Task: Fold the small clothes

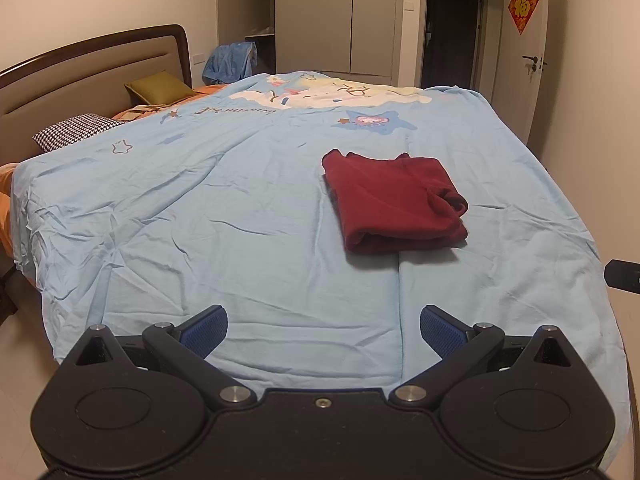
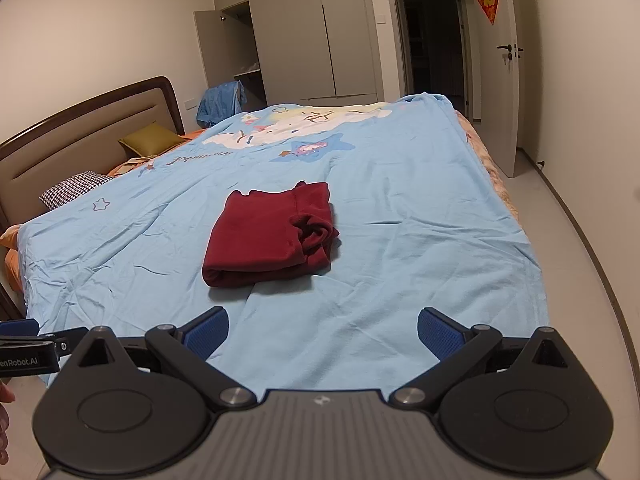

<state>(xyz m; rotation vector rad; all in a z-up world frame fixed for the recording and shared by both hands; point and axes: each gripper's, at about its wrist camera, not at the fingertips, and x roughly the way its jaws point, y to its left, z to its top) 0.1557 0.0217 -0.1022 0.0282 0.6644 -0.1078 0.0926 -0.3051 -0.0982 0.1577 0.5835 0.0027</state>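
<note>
A dark red garment [image 1: 394, 202] lies folded in a compact rectangle on the light blue bedspread [image 1: 200, 220], with a bunched bit at its right side. It also shows in the right wrist view [image 2: 268, 236]. My left gripper [image 1: 323, 330] is open and empty, held back above the near edge of the bed, well short of the garment. My right gripper [image 2: 322, 332] is open and empty too, likewise near the bed's front edge. The left gripper's body [image 2: 28, 350] shows at the left edge of the right wrist view.
Pillows lie by the headboard [image 1: 100, 60]: an olive one [image 1: 160, 86] and a houndstooth one [image 1: 76, 130]. A blue cloth [image 1: 230, 62] hangs near the open wardrobe [image 1: 260, 16]. A door [image 2: 508, 80] stands open at the right, with floor [image 2: 592, 240] beside the bed.
</note>
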